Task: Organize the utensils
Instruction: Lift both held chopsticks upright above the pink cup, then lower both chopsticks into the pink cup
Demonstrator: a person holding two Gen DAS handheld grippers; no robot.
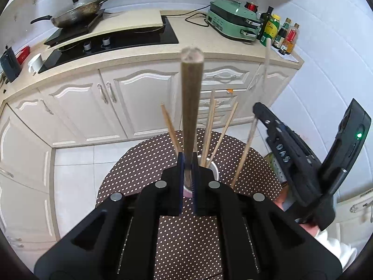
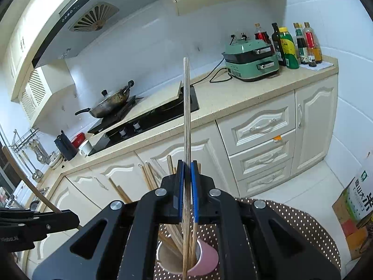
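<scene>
Left claw (image 1: 188,175): pressed together on a thick round wooden stick (image 1: 191,107), held upright above the cup (image 2: 205,259), probably to keep it clear of the rim.
Right claw (image 2: 188,186): pinching one thin flat-sided chopstick (image 2: 186,116), tip down inside the cup.
Cup: pink outside, pale inside, round; stands on the dotted brown cloth (image 2: 303,228).
Other chopsticks (image 2: 149,177): slim bamboo, fanned out against the rim.
Judgement: sorting partly done; both sticks are gripped near their lower ends, so they may swing.
</scene>
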